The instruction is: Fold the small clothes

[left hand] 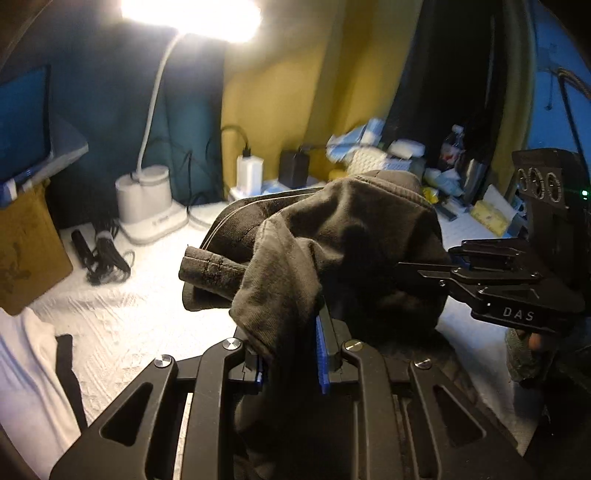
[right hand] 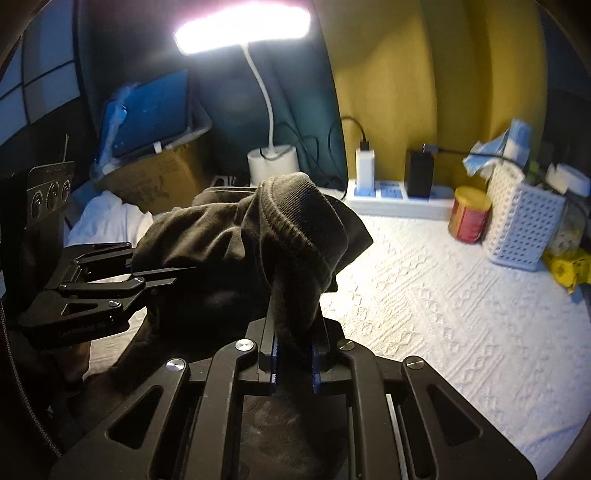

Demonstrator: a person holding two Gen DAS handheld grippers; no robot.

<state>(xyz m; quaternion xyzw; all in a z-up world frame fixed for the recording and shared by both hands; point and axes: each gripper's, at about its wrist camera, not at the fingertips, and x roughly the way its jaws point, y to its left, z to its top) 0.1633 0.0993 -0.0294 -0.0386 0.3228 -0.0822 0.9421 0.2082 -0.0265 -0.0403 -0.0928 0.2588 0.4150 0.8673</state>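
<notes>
Two pinches going: my left gripper (left hand: 291, 354) and right gripper (right hand: 293, 350) both clamp the dark garment (left hand: 332, 236), bunched between them over the white cloth (right hand: 443, 295)

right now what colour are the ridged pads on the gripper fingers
Blue ridged pads, clearest in the left wrist view, pinching the dark grey garment.

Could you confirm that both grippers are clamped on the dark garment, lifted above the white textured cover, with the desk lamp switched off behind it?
Not quite: the desk lamp is on, glaring brightly in both wrist views. The rest holds: the left gripper and right gripper are each shut on the dark garment, bunched above the white textured cover.
</notes>
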